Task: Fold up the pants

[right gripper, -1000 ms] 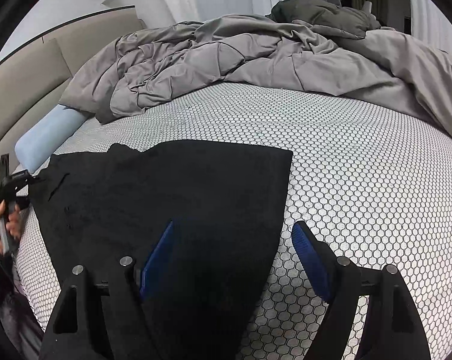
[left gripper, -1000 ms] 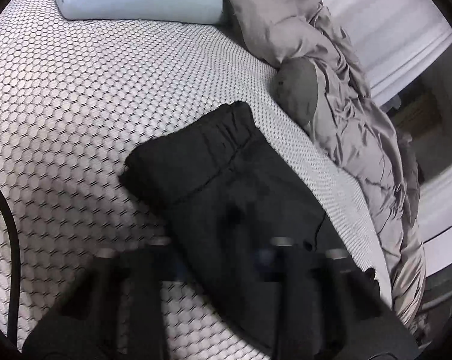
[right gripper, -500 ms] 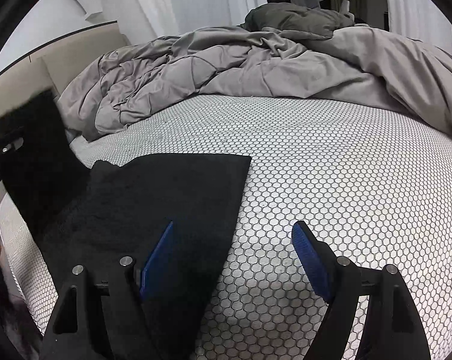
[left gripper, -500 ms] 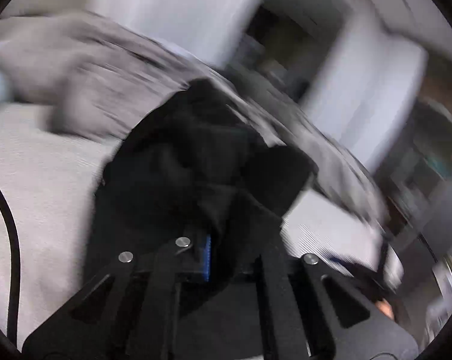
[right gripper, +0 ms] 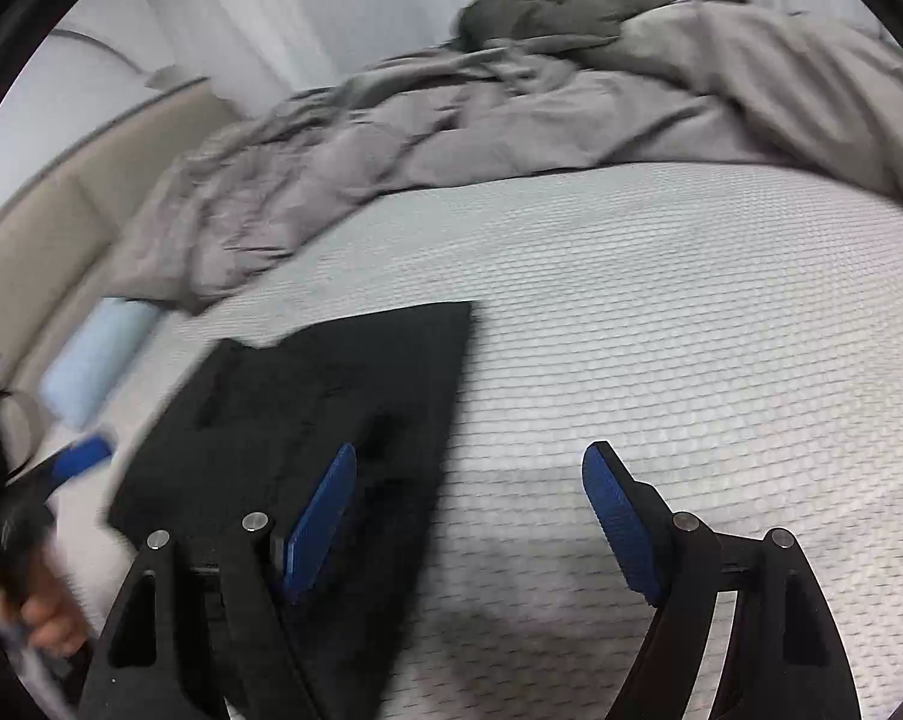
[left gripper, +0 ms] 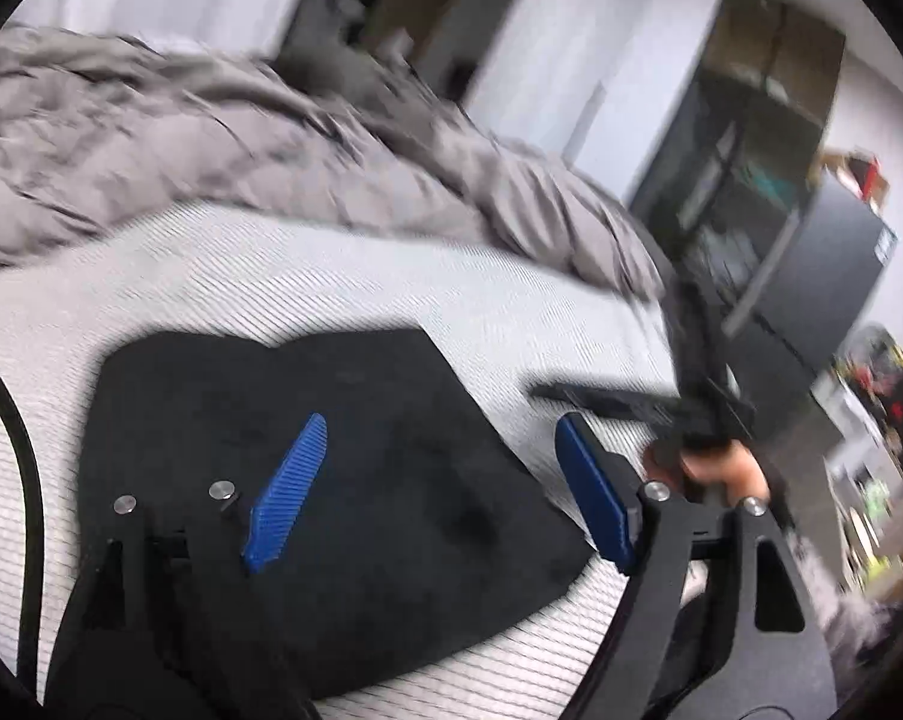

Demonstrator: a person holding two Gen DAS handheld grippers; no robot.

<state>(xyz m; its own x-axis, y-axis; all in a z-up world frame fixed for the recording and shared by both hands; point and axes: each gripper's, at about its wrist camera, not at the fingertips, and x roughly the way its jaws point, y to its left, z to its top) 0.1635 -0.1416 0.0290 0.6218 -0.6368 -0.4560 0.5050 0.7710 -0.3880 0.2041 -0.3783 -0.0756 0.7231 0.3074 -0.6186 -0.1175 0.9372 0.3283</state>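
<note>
On bed (right gripper: 661, 300): folded black pants (left gripper: 331, 450), flat, beneath left gripper (left gripper: 439, 489), jaws released; right gripper (right gripper: 469, 516), jaws released, straddles their right edge.

Bed (right gripper: 661, 312) with white honeycomb-patterned mattress cover is carrying everything. Folded black pants (right gripper: 307, 414) are lying flat at near left. Rumpled grey duvet (right gripper: 511, 120) is lying across the far side. Pale blue pillow (right gripper: 94, 360) is lying at far left.
</note>
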